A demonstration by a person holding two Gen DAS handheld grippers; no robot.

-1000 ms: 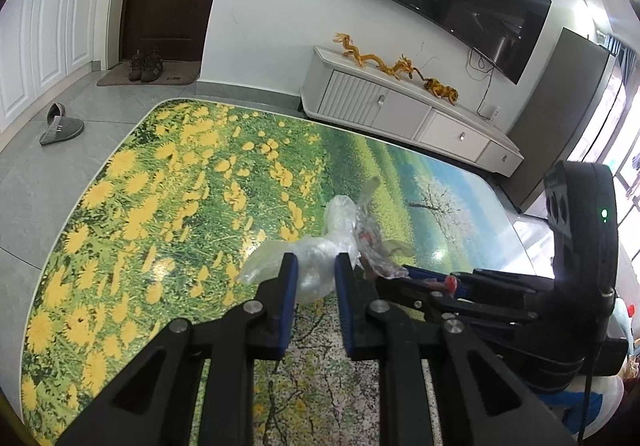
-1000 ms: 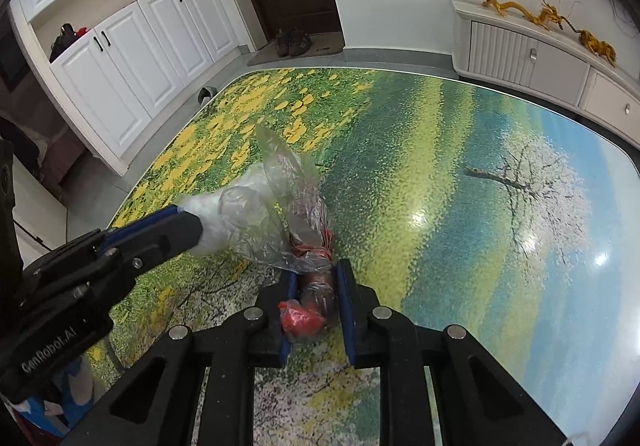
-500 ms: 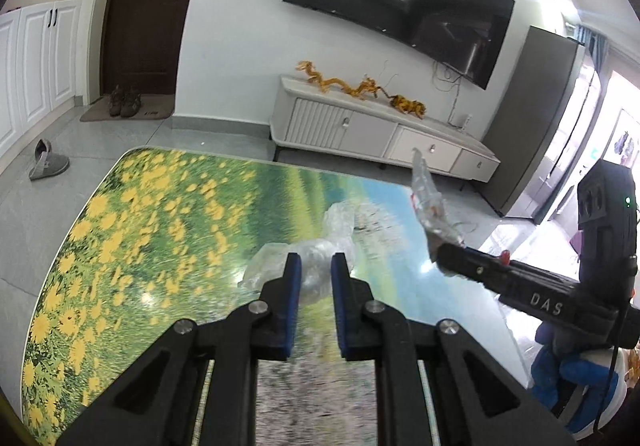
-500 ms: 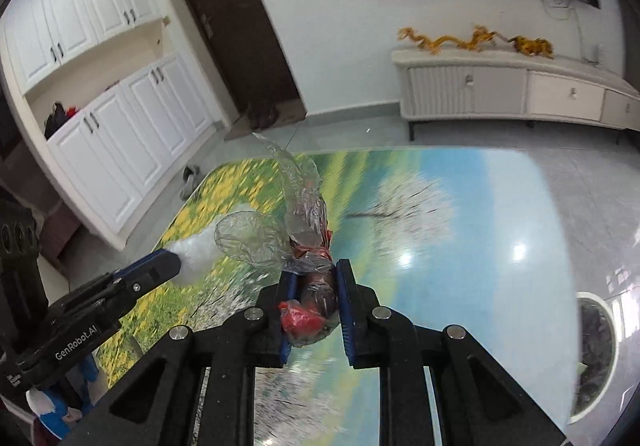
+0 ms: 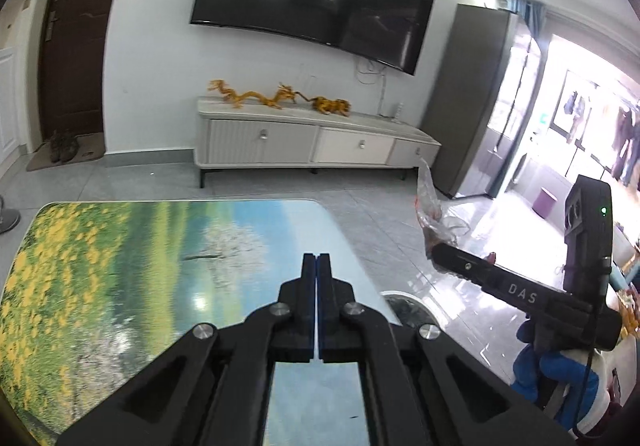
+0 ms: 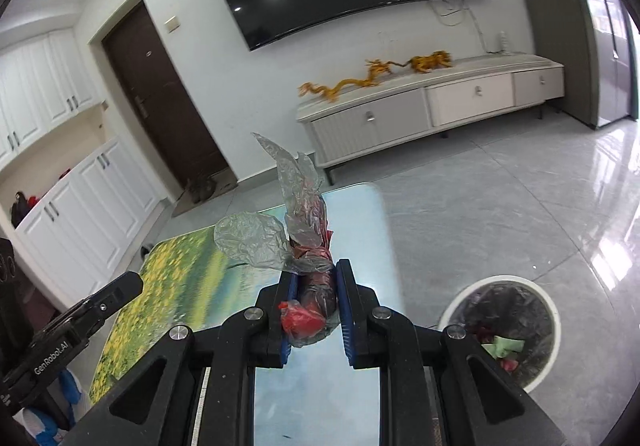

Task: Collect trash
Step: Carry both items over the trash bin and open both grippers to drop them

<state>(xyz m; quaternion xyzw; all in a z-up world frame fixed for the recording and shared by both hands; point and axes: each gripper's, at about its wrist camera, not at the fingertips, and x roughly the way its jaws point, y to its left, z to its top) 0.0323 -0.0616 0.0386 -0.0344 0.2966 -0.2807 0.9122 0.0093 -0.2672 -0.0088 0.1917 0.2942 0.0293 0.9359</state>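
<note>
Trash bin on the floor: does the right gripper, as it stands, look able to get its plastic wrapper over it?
Probably yes. The right gripper is shut on the plastic wrapper, raised over the table, and the trash bin stands open just to its right with nothing between them.

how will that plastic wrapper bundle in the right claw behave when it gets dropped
The plastic wrapper bundle is probably floppy: its clear film ends stick up crumpled above the right claw. Likely light, so it may flutter rather than fall straight toward the trash bin. It looks squashable, not fragile.
</note>
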